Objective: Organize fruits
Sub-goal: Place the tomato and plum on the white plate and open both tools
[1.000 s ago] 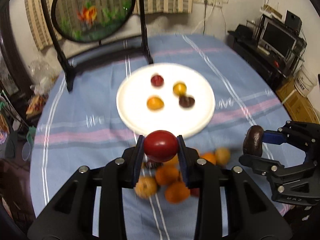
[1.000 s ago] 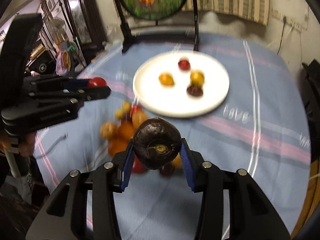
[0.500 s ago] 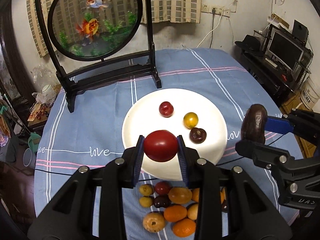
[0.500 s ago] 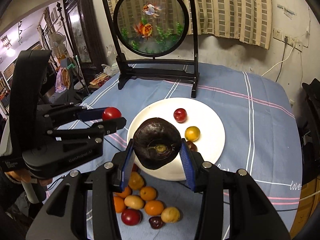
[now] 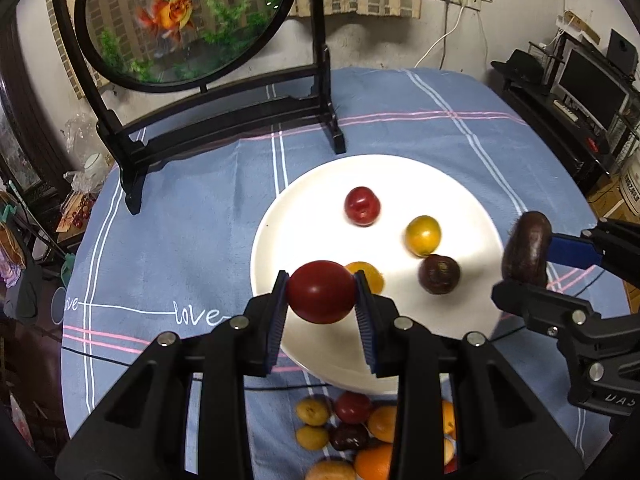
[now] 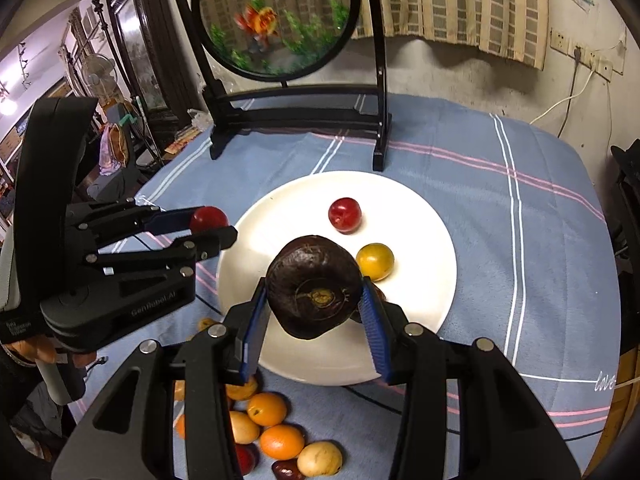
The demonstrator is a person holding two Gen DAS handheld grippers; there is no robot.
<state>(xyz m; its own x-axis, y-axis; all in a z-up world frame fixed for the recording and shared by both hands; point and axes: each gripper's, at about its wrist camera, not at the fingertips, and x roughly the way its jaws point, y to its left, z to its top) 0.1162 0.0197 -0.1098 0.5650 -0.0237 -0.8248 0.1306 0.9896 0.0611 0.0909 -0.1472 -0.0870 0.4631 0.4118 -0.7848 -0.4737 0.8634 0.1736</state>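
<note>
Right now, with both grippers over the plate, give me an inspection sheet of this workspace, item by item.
Surface: round table under a blue cloth with white and pink stripes.
Job's things: round white plate holding a red fruit, a yellow fruit, a dark purple fruit and a partly hidden orange one; loose pile of orange, yellow, red and dark fruits on the cloth in front of the plate.
Clutter: black-framed round goldfish screen behind the plate.
Grippers: left gripper shut on a red fruit; right gripper shut on a large dark purple fruit.
Cables: thin black cable across the cloth.
Surroundings: curtain, wall sockets, monitor shelf, dark cabinet.
</note>
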